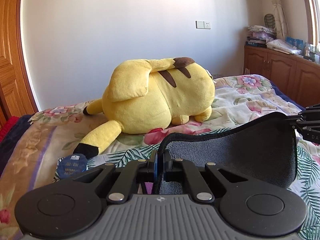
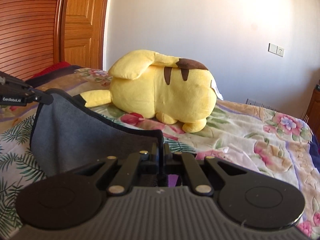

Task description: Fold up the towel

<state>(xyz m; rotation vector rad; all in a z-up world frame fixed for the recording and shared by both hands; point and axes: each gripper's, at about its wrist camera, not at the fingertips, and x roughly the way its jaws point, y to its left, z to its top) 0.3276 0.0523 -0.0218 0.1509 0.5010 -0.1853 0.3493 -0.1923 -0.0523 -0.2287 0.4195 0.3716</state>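
Observation:
A dark grey towel (image 1: pixel 240 152) with a black hem hangs stretched between my two grippers above the bed. My left gripper (image 1: pixel 159 160) is shut on one top corner of it. My right gripper (image 2: pixel 160 156) is shut on the other top corner, and the towel (image 2: pixel 76 140) sags away to its left. In the left wrist view the right gripper (image 1: pixel 296 123) shows at the right edge, pinching the towel. In the right wrist view the left gripper (image 2: pixel 47 98) shows at the left edge, pinching the towel.
A large yellow plush toy (image 1: pixel 160 98) lies on the floral bedspread (image 1: pixel 250 98) behind the towel. A small round blue packet (image 1: pixel 73 166) lies near the plush's tail. A wooden cabinet (image 1: pixel 280 70) with piled things stands at the right; a wooden door (image 2: pixel 80 24) at the left.

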